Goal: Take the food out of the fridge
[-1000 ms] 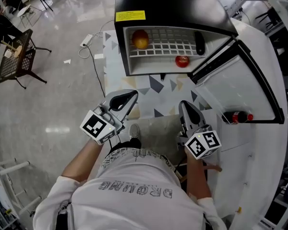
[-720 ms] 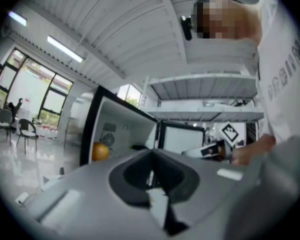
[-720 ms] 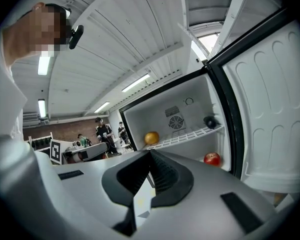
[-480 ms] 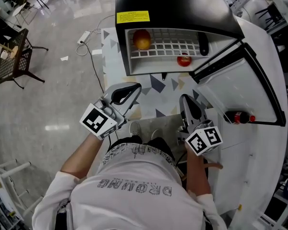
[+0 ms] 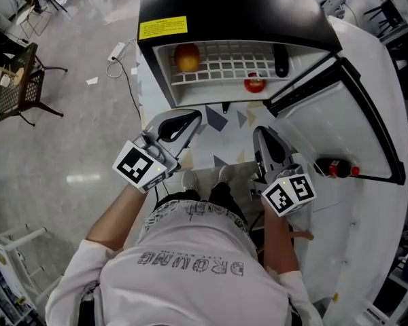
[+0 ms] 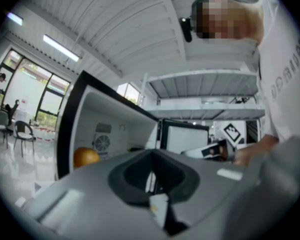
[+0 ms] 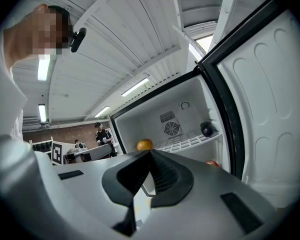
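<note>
Nearer fridge (image 5: 238, 5): left claw (image 5: 189, 119), right claw (image 5: 262, 136) | orange (image 5: 187, 57) well ahead | both closed, empty

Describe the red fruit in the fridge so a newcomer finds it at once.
Find the open black-topped fridge with its white wire shelf. The red fruit sits at the front, toward the door side. Unlike the orange fruit and the dark object, it alone is red.
</note>
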